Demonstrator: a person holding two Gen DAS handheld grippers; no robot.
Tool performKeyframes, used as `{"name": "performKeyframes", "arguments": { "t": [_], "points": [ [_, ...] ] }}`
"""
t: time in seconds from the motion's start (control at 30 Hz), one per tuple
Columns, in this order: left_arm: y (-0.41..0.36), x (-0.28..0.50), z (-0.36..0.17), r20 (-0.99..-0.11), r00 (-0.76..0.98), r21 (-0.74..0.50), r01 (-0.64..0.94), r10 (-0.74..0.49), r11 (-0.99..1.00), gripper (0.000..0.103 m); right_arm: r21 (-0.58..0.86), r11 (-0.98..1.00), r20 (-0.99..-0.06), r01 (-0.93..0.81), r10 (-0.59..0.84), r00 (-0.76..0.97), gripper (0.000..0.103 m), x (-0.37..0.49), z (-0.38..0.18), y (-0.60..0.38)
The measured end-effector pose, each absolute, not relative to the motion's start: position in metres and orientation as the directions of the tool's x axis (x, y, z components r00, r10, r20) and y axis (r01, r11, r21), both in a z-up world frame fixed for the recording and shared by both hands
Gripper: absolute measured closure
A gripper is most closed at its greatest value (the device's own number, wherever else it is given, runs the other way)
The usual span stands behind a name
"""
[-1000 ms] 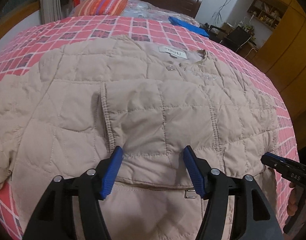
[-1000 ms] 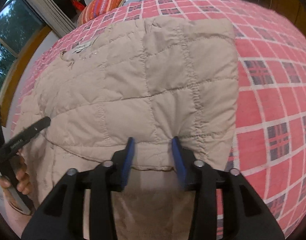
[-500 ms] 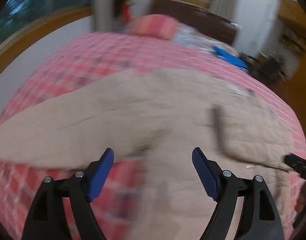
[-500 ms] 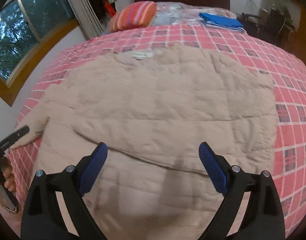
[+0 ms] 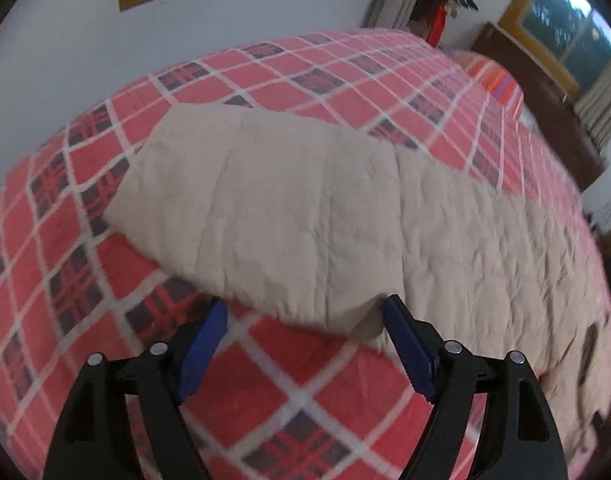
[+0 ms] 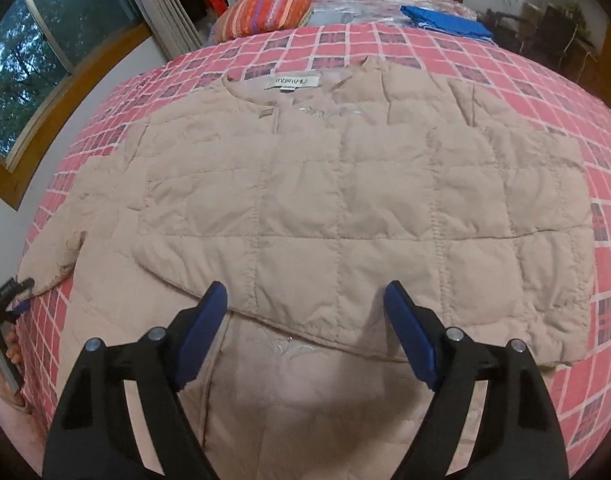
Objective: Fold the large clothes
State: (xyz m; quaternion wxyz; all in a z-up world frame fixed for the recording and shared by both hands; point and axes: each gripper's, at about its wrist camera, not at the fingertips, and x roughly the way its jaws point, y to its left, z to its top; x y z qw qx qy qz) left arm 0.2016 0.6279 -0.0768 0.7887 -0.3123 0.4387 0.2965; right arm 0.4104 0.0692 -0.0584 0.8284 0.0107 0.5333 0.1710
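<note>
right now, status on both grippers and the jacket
Left gripper open at the spread sleeve. Right gripper open, empty, over the jacket. One side folded across, flat on the bed. Nothing in the way.

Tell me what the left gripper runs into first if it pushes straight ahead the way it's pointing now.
Most likely the jacket sleeve. The left gripper is open, and the sleeve's near edge lies just ahead of its fingertips on the plaid bedspread. Depth is uncertain, so if angled down it might graze the bedspread first.

The beige quilted jacket (image 6: 345, 200) lies flat, collar at the far side — right sleeve folded across its front, left sleeve (image 5: 265, 208) spread out left.
</note>
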Motion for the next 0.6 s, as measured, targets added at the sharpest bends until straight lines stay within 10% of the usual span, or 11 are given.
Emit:
{"name": "performKeyframes", "arguments": {
  "t": [0.3, 0.6],
  "points": [
    [0.657, 0.205, -0.083, -0.829, 0.523, -0.333, -0.745, 0.197, 0.578, 0.026, 0.167, 0.947, -0.897, -0.273, 0.261, 0.358, 0.019, 0.415, -0.074, 0.08],
    [0.657, 0.2, -0.069, -0.817, 0.501, -0.285, -0.78, 0.284, 0.557, 0.082, 0.171, 0.944, -0.898, -0.282, 0.267, 0.351, 0.018, 0.416, -0.077, 0.079]
  ]
}}
